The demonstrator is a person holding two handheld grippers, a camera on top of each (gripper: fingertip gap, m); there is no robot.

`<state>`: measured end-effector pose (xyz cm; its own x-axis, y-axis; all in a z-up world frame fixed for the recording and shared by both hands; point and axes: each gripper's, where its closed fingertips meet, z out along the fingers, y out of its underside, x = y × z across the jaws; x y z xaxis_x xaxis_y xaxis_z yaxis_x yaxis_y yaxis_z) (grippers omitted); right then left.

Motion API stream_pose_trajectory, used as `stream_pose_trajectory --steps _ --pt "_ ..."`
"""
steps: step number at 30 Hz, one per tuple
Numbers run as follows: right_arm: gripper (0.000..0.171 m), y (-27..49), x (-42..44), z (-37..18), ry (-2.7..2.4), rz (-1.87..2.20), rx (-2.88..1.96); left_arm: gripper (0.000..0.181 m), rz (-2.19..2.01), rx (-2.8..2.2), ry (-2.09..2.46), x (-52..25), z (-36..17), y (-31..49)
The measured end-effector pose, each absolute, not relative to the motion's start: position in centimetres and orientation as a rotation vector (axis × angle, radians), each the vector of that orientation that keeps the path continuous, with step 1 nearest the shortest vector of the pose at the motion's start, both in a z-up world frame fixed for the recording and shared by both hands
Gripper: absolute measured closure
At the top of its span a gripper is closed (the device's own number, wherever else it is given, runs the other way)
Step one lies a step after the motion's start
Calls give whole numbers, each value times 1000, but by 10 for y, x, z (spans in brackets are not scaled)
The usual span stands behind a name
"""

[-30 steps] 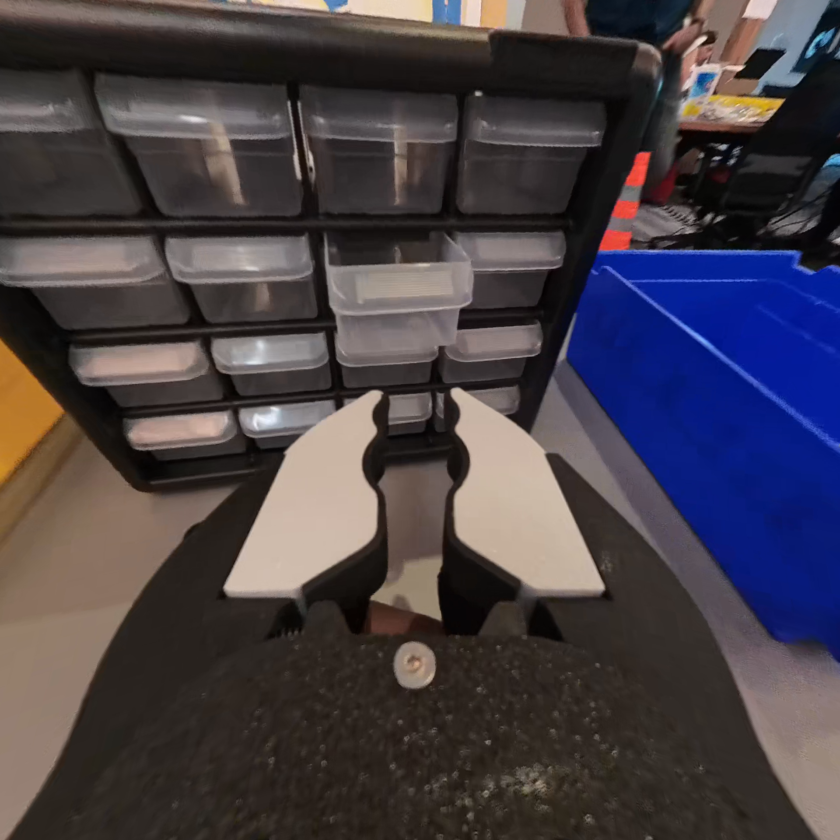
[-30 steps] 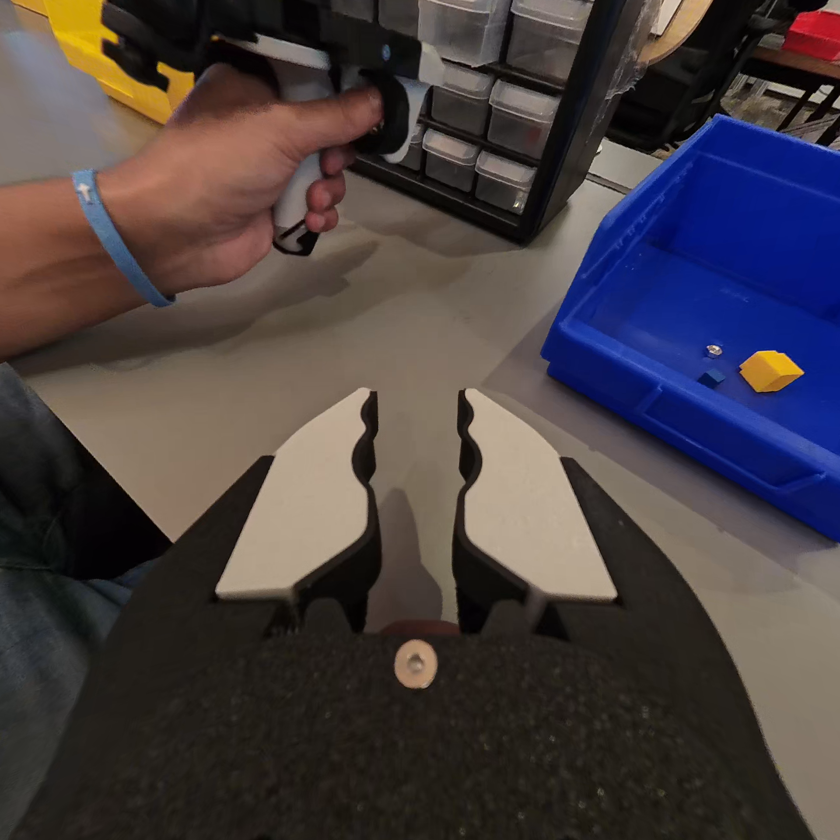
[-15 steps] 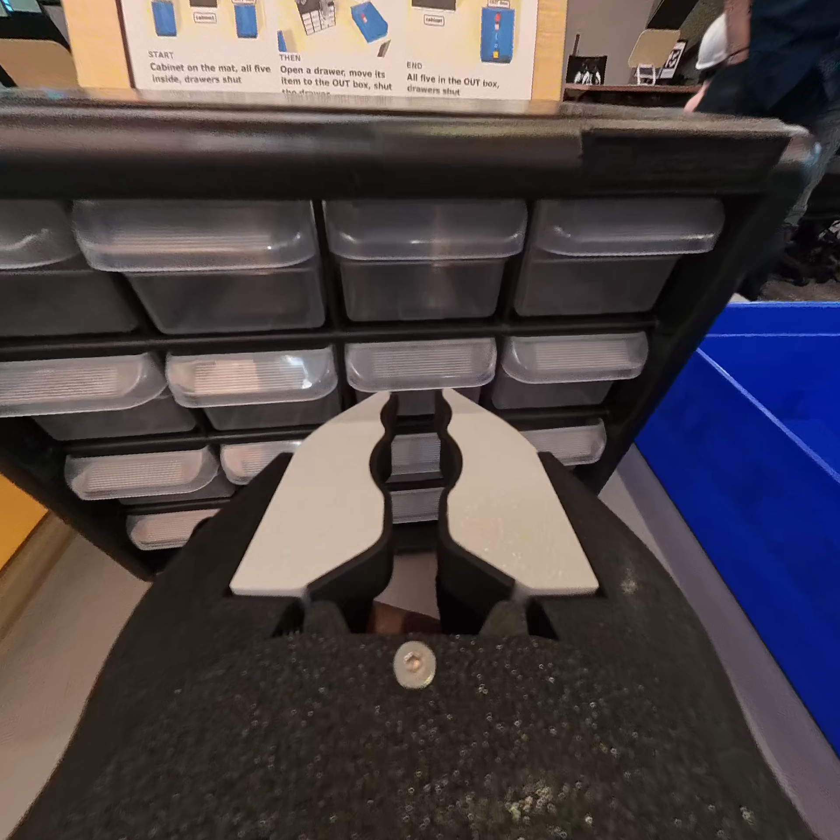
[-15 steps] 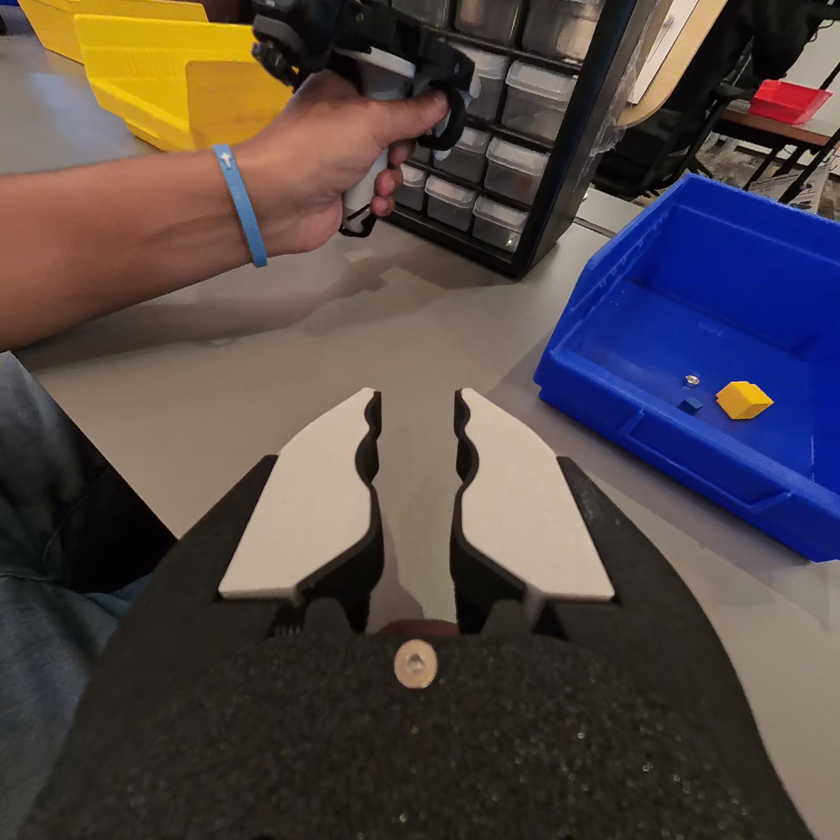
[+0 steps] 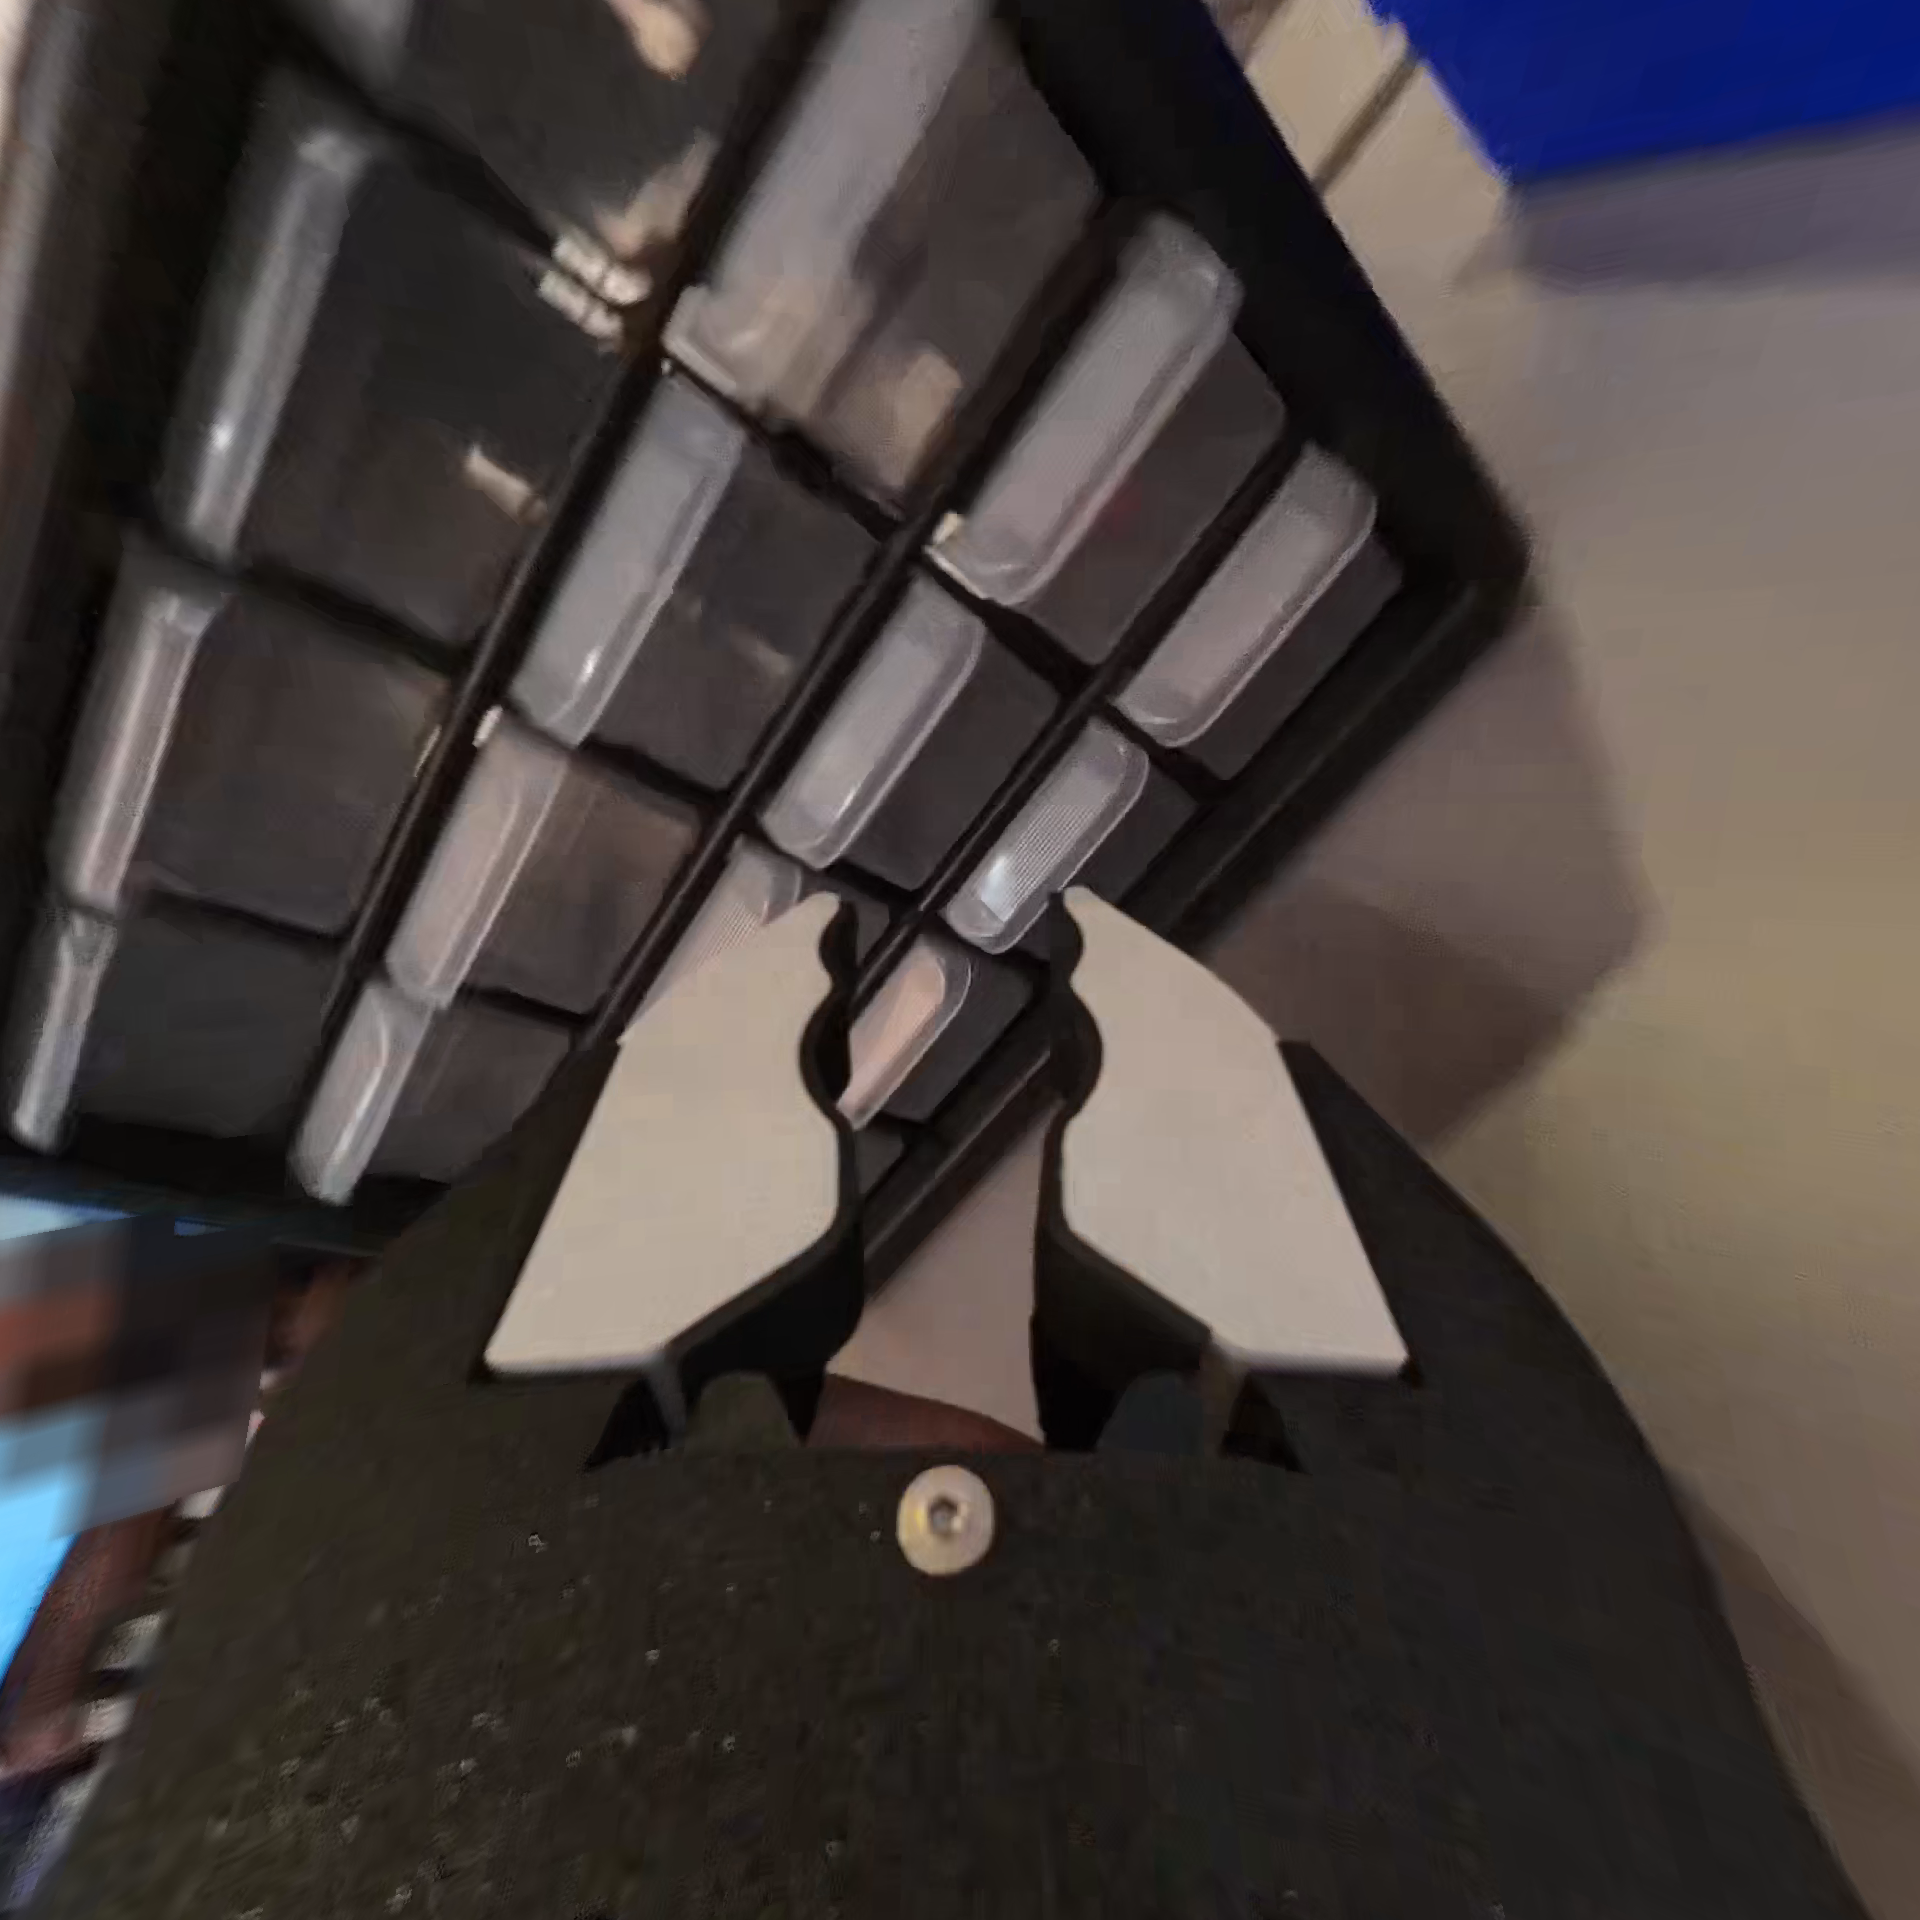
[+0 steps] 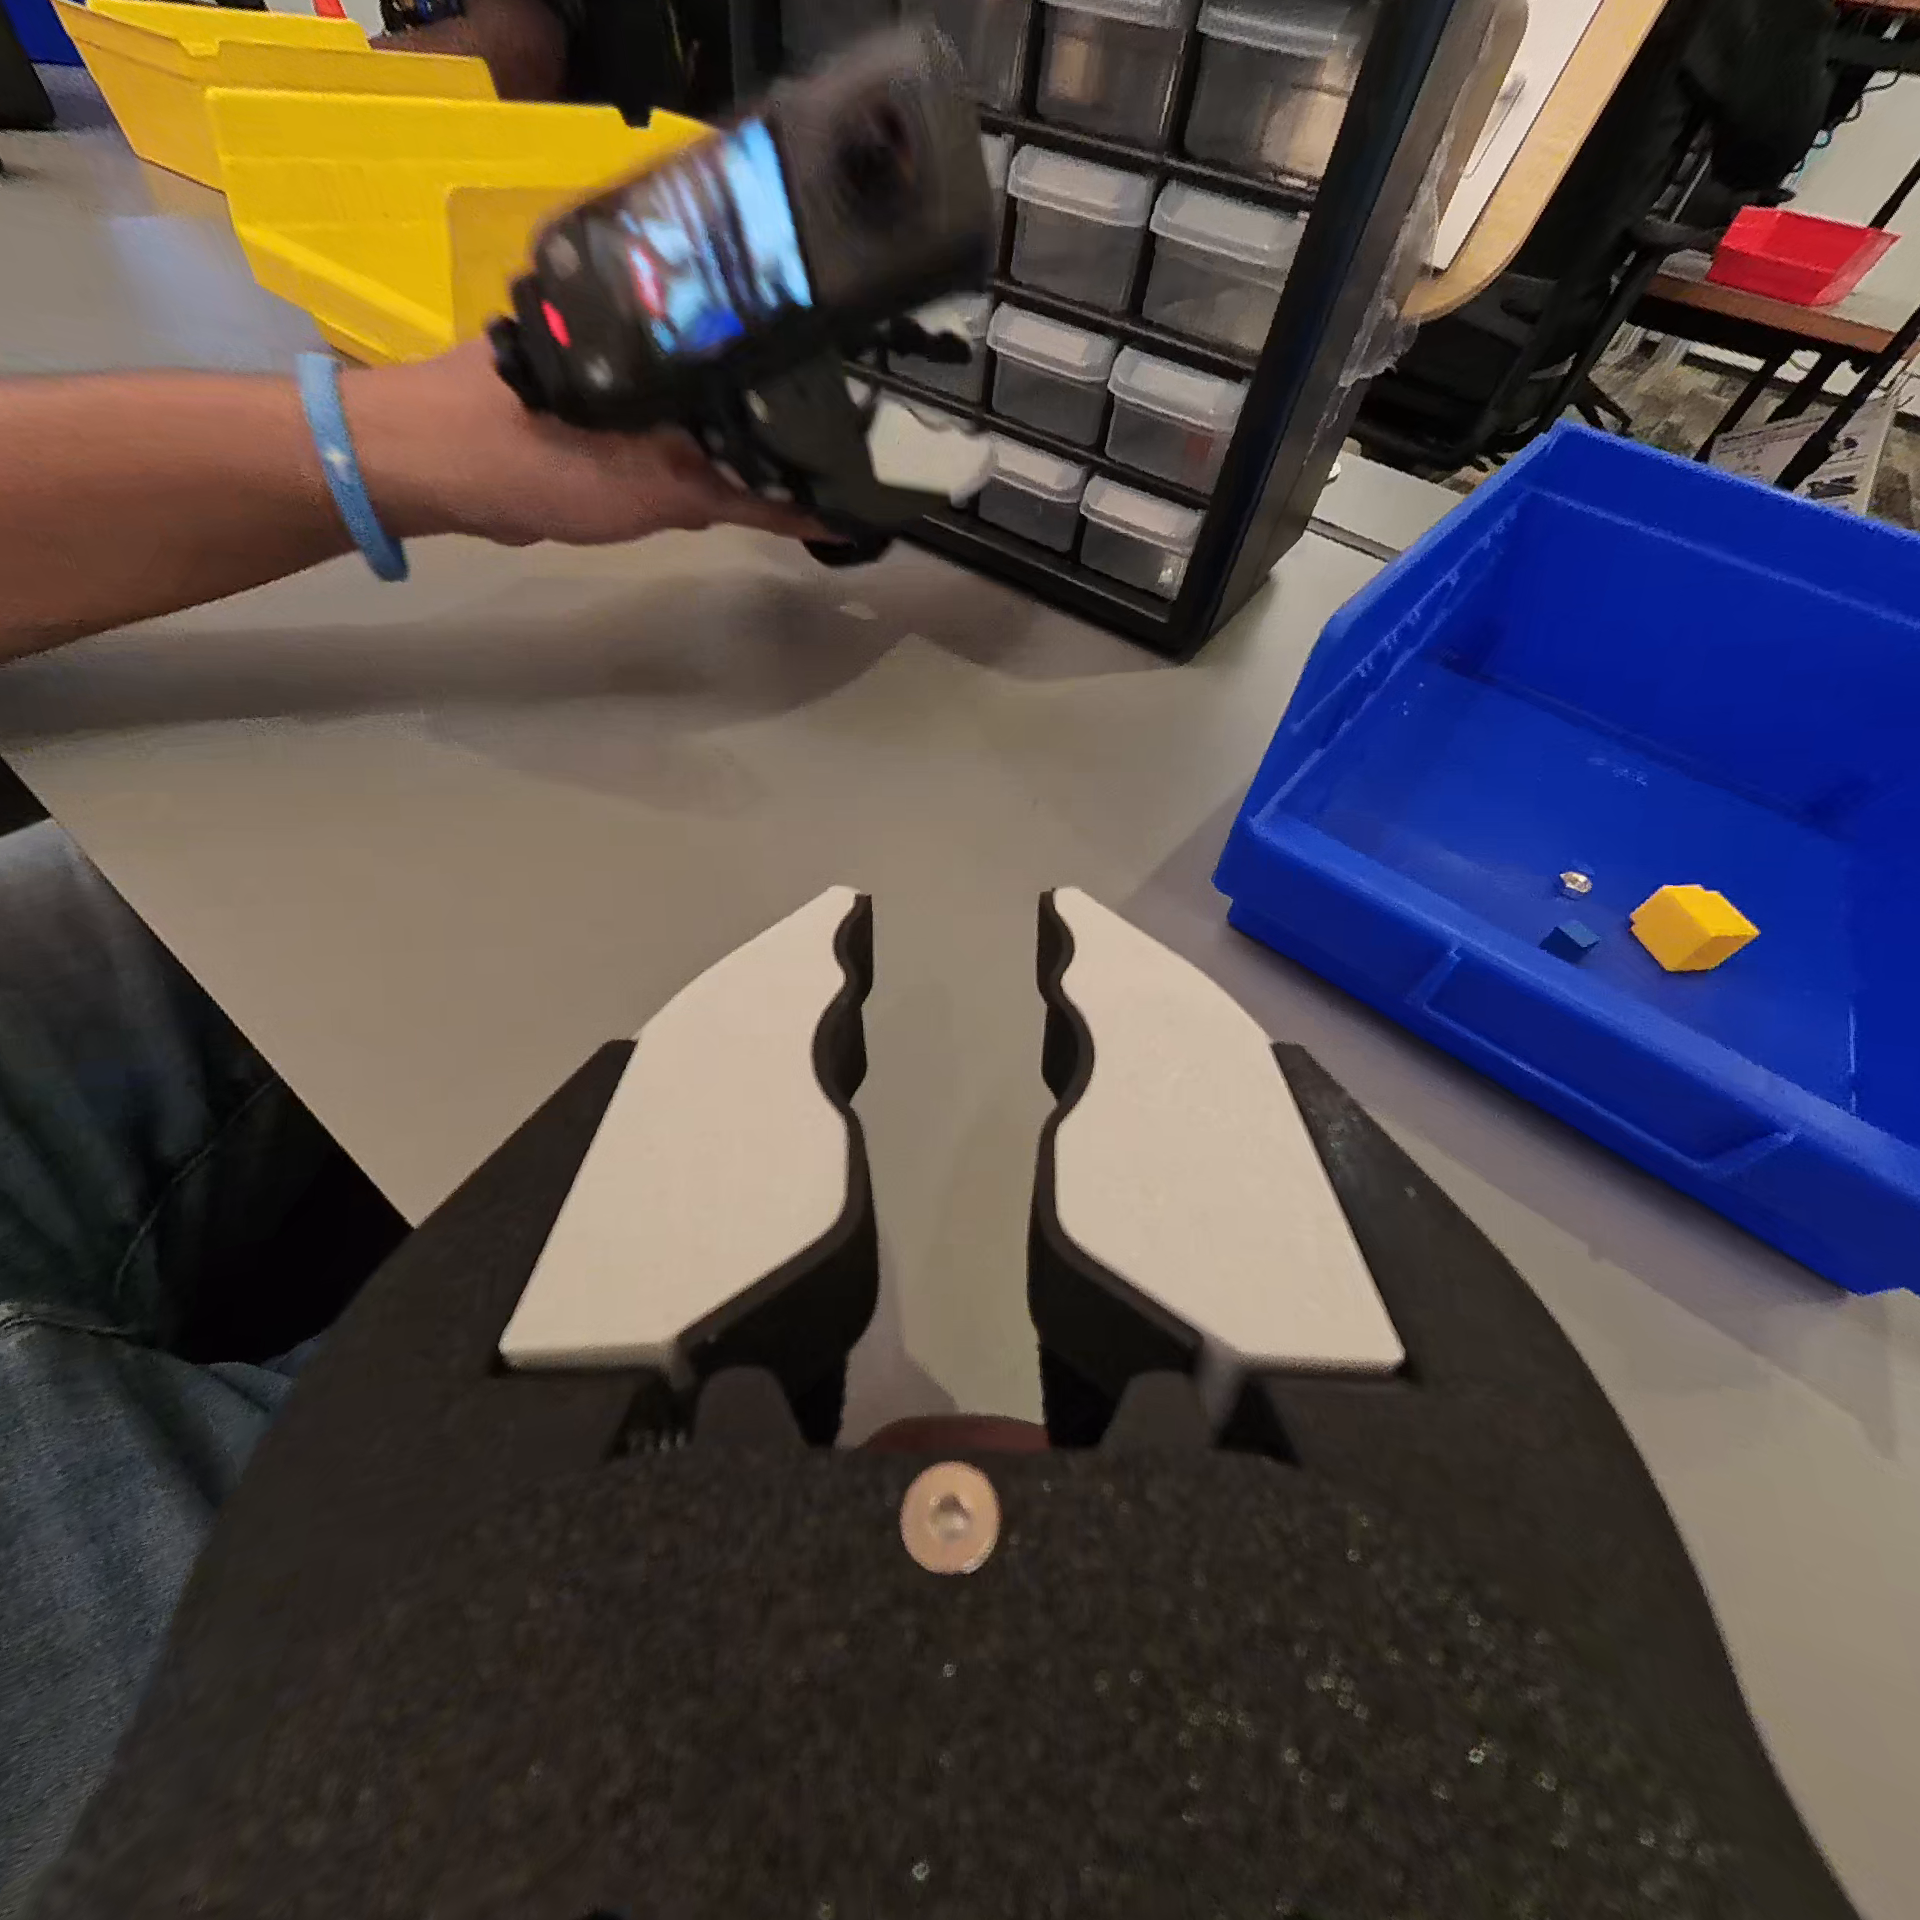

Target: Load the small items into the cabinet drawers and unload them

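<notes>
In the left wrist view, the cabinet [image 5: 790, 540] is appearing tilted diagonally, drawers shut; the left gripper [image 5: 951, 914] is gaping empty just before its lower drawers. In the right wrist view, the cabinet is standing upright on the table [image 6: 727, 790]; the right gripper [image 6: 954, 904] is hovering spread, holding nothing, beside the blue bin [image 6: 1351, 894].

A black-framed cabinet [image 6: 1288, 343] of small clear plastic drawers [image 6: 1174, 416] is stood upright on the grey bench [image 6: 644, 831], towards its far edge; every drawer in view is seen pushed in. In the left wrist view the cabinet [image 5: 1455, 582] is shown tilted and blurred, so drawer contents cannot be told. A blue bin [image 6: 1475, 1049] is set just beside it, at the right edge of the bench. On the bin floor a yellow block [image 6: 1694, 927], a small blue cube [image 6: 1569, 940] and a small silver nut [image 6: 1576, 882] are laid close together
</notes>
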<state>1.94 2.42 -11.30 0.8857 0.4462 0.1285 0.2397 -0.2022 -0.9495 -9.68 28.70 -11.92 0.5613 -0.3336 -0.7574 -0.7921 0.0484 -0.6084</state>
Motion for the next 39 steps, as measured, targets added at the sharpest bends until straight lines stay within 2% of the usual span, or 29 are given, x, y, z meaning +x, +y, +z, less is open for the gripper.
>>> stream_pose_trajectory --steps 3,6,14,20,30,32,37,39 --pt "141 25 19 -115 -525 209 -1804 133 641 -1455 1173 -84 -138 289" --pt "141 23 20 -114 -524 212 -1798 139 841 -1210 1273 -78 -133 290" --pt "141 24 25 -114 -515 211 -1804 139 1025 -1029 1379 -82 -142 313" --pt "141 25 26 -118 -516 212 -1819 169 1022 -1001 1350 -83 -142 315" --pt "141 24 24 -117 -519 220 -1818 167 899 -1064 1350 -85 -145 272" --pt "141 24 24 -118 -521 223 -1822 161 814 -1150 1339 -87 -147 263" --pt "141 24 21 -119 -526 233 -1830 115 319 -1539 1158 -87 -144 235" --pt "141 24 20 -119 -529 234 -1832 111 12 -1752 961 -86 -139 230"
